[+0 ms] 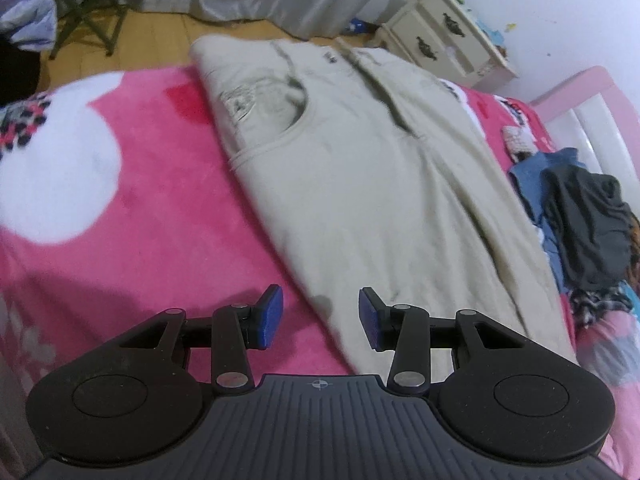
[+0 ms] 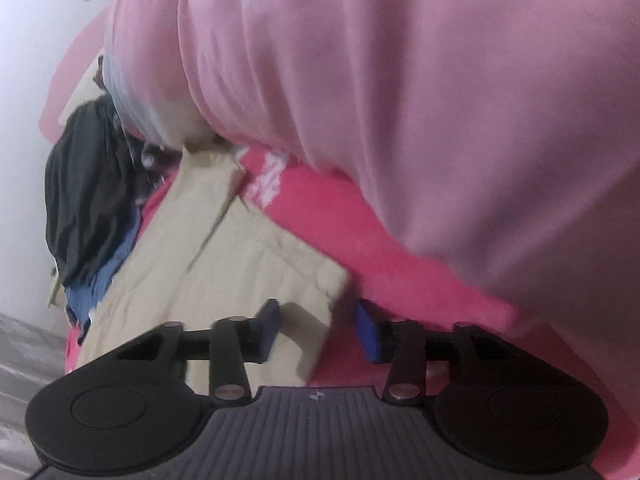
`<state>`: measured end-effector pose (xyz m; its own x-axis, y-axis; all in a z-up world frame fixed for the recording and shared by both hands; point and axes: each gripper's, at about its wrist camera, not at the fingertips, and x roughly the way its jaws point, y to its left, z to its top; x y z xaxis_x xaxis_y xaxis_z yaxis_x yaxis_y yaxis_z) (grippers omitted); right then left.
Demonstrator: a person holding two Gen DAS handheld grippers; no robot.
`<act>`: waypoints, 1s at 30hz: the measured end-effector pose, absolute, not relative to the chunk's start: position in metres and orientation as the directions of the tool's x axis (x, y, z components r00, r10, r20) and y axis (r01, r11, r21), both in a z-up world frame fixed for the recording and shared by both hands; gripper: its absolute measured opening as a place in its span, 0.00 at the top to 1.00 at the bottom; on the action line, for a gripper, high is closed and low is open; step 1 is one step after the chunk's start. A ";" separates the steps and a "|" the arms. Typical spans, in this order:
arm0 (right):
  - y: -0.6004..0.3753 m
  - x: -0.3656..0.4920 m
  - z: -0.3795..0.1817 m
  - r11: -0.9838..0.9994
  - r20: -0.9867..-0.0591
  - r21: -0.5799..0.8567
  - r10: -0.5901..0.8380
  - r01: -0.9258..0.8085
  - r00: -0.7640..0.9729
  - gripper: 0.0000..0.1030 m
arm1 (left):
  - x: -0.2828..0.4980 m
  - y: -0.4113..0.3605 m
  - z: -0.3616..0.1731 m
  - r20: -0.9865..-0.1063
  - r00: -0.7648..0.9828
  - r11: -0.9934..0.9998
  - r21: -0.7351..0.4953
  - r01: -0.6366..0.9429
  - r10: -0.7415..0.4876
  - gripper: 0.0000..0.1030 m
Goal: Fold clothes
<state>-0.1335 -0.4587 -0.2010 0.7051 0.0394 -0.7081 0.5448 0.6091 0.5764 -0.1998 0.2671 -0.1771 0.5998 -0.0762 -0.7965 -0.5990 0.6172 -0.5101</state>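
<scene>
The pink blanket [image 1: 152, 184] covers the bed beneath both tongs. A cream shirt [image 1: 360, 184] lies flat ahead of the left gripper [image 1: 320, 316], likely spread for folding. Its jaws are parted, empty, over the hem. The right gripper [image 2: 316, 328], also parted, straddles a shirt corner, gripping nothing.

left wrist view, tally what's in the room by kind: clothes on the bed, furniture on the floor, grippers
Clothes: 3, a cream cotton sweatshirt, a dark grey crumpled garment, a blue garment
Furniture: 2, a cream two-drawer nightstand, a green folding stool
Grippers: 1, the left gripper
Total: 6
</scene>
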 end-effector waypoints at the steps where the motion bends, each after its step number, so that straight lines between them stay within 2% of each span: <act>1: -0.459 -0.133 -0.201 0.613 -0.705 0.573 0.031 0.543 0.709 0.93 | -0.201 0.267 -0.179 -0.798 0.598 0.611 -0.509 -0.607 -0.071 0.60; 7: -0.456 -0.170 -0.170 0.594 -0.639 0.618 -0.002 0.515 0.769 0.93 | -0.205 0.270 -0.179 -0.786 0.615 0.599 -0.521 -0.608 -0.059 0.60; 11: -0.444 -0.199 -0.157 0.634 -0.677 0.538 -0.067 0.556 0.732 0.93 | -0.208 0.274 -0.186 -0.759 0.646 0.559 -0.569 -0.603 -0.076 0.60; 15: -0.438 -0.220 -0.172 0.602 -0.746 0.479 -0.104 0.639 0.658 0.93 | -0.214 0.281 -0.193 -0.725 0.681 0.510 -0.627 -0.589 -0.103 0.60; 20: -0.429 -0.233 -0.168 0.563 -0.748 0.491 -0.119 0.664 0.654 0.93 | -0.209 0.288 -0.201 -0.675 0.734 0.449 -0.682 -0.577 -0.081 0.59; 24: -0.433 -0.233 -0.165 0.555 -0.722 0.524 -0.114 0.646 0.683 0.91 | -0.201 0.286 -0.219 -0.701 0.706 0.438 -0.668 -0.601 -0.100 0.60; 25: -0.434 -0.229 -0.165 0.557 -0.712 0.534 -0.111 0.637 0.694 0.89 | -0.201 0.285 -0.221 -0.700 0.708 0.442 -0.667 -0.600 -0.094 0.60; 27: -0.434 -0.219 -0.167 0.581 -0.717 0.520 -0.101 0.626 0.689 0.76 | -0.201 0.284 -0.222 -0.693 0.716 0.441 -0.670 -0.597 -0.083 0.65; 28: -0.434 -0.214 -0.170 0.593 -0.724 0.512 -0.092 0.622 0.684 0.61 | -0.200 0.283 -0.221 -0.691 0.719 0.441 -0.670 -0.597 -0.075 0.71; 29: -0.433 -0.210 -0.172 0.604 -0.730 0.505 -0.081 0.616 0.678 0.55 | -0.199 0.282 -0.221 -0.685 0.724 0.444 -0.673 -0.591 -0.074 0.83; 30: -0.432 -0.204 -0.179 0.609 -0.738 0.511 -0.050 0.606 0.673 0.54 | -0.198 0.282 -0.222 -0.679 0.731 0.437 -0.680 -0.588 -0.072 0.89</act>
<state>-0.2038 -0.4323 -0.1788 0.6732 -0.0502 -0.7378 0.6060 0.6092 0.5115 -0.1977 0.2815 -0.2223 0.7310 -0.0724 -0.6785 -0.5882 0.4371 -0.6804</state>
